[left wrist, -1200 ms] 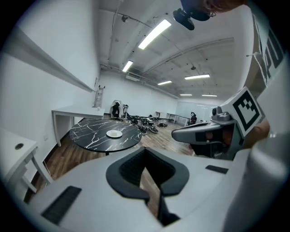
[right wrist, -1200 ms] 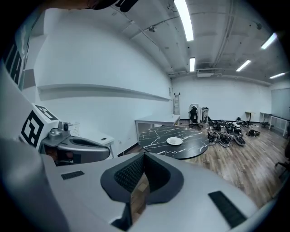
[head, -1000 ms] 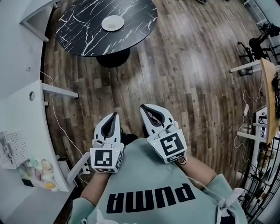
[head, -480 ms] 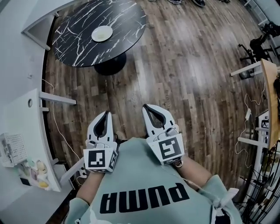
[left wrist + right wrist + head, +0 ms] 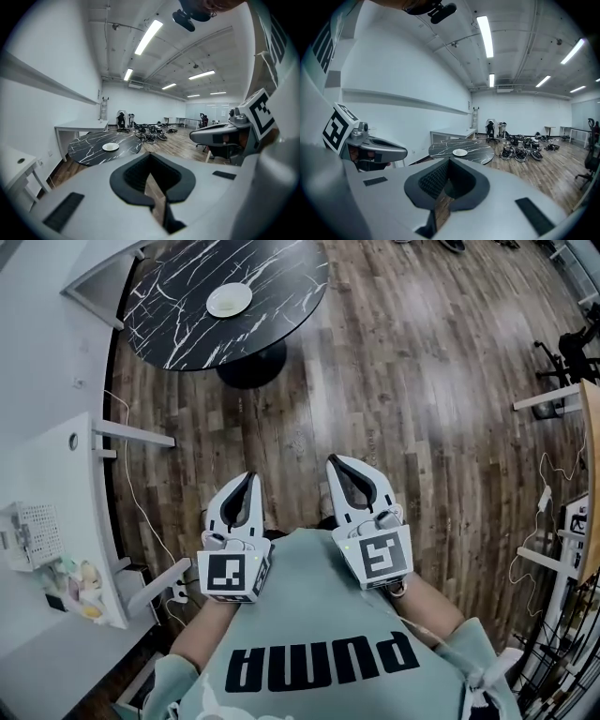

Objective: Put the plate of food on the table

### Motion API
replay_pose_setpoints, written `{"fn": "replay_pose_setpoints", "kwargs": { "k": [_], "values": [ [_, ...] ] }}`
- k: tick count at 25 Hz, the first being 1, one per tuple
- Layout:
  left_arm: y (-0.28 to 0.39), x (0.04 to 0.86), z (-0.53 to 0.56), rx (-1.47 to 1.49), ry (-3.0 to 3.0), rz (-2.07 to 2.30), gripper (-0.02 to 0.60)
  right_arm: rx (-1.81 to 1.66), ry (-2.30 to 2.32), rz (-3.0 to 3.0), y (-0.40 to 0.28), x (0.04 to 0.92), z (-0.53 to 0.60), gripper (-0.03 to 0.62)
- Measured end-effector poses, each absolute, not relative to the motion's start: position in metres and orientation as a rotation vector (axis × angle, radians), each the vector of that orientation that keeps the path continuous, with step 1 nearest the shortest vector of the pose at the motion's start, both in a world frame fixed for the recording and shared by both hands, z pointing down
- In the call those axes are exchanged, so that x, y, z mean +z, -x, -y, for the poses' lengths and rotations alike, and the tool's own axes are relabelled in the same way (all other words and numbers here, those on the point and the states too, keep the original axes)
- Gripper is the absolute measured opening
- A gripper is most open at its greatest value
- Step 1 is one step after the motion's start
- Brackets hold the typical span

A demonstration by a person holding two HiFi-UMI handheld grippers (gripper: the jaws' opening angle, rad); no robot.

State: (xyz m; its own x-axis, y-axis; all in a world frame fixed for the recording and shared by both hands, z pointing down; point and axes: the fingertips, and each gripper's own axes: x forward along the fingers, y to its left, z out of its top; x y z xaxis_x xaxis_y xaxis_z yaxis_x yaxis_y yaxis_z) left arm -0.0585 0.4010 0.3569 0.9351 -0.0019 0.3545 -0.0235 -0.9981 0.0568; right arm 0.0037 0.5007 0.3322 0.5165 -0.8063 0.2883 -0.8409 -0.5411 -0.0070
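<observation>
A white plate (image 5: 229, 300) with pale food lies on the round black marble table (image 5: 178, 329), far ahead on my left. Both grippers are held close to my chest, well short of the table. My left gripper (image 5: 246, 478) is shut with nothing in it. Beside it, my right gripper (image 5: 338, 463) is shut and empty too. In the left gripper view the plate (image 5: 110, 147) sits on the table (image 5: 89, 151) beyond the closed tips. In the right gripper view the plate (image 5: 460, 152) shows small on the table (image 5: 476, 151).
A white counter (image 5: 42, 474) runs along the left, carrying a white basket (image 5: 23, 538) and small colourful items (image 5: 80, 601). Cables trail on the wood floor (image 5: 422, 399). A desk edge (image 5: 588, 456) and a chair (image 5: 567, 343) stand at the right. Gear lies piled (image 5: 151, 135) at the room's far end.
Both grippers stay shut near my chest and sit slightly lower and further right in the view. The table and plate have shifted a little in the frame as my head moved.
</observation>
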Motion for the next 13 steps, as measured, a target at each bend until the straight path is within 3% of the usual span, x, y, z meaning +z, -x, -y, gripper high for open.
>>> {"fn": "replay_pose_setpoints", "kwargs": {
  "k": [13],
  "values": [
    [0.071, 0.353, -0.387, 0.563, -3.058, 0.031, 0.006, 0.401, -2.632, 1.447, 0.011, 0.332, -0.487, 0.006]
  ]
}}
